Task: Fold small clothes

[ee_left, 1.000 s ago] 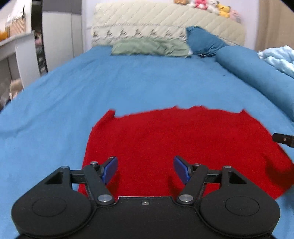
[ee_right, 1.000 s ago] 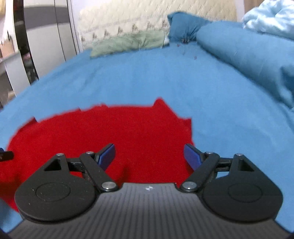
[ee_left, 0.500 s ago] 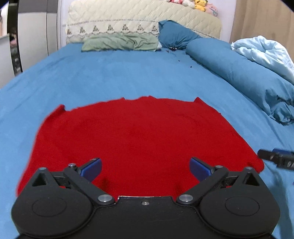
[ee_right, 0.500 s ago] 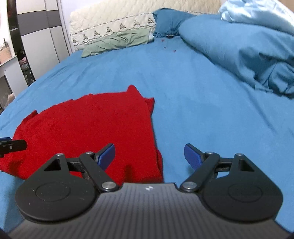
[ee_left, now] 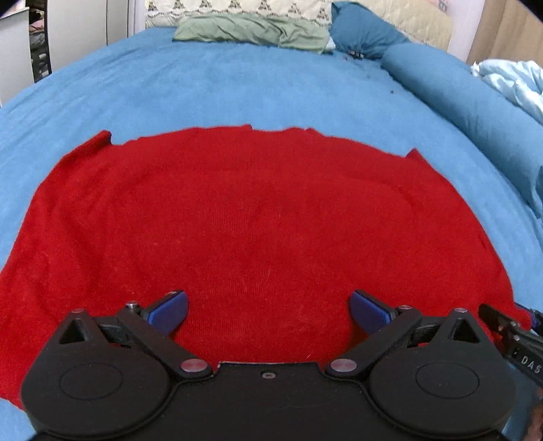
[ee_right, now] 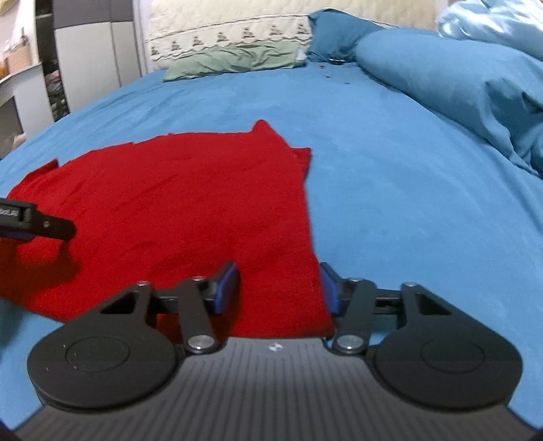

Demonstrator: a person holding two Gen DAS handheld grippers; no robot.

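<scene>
Lying flat on blue bedsheet [ee_left: 237, 88]: red garment [ee_left: 244, 217], smooth, edges slightly uneven.

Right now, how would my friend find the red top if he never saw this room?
Look at the big blue bed. The red top lies spread flat on its near part, in front of the green pillow. It is the only red thing there.
</scene>
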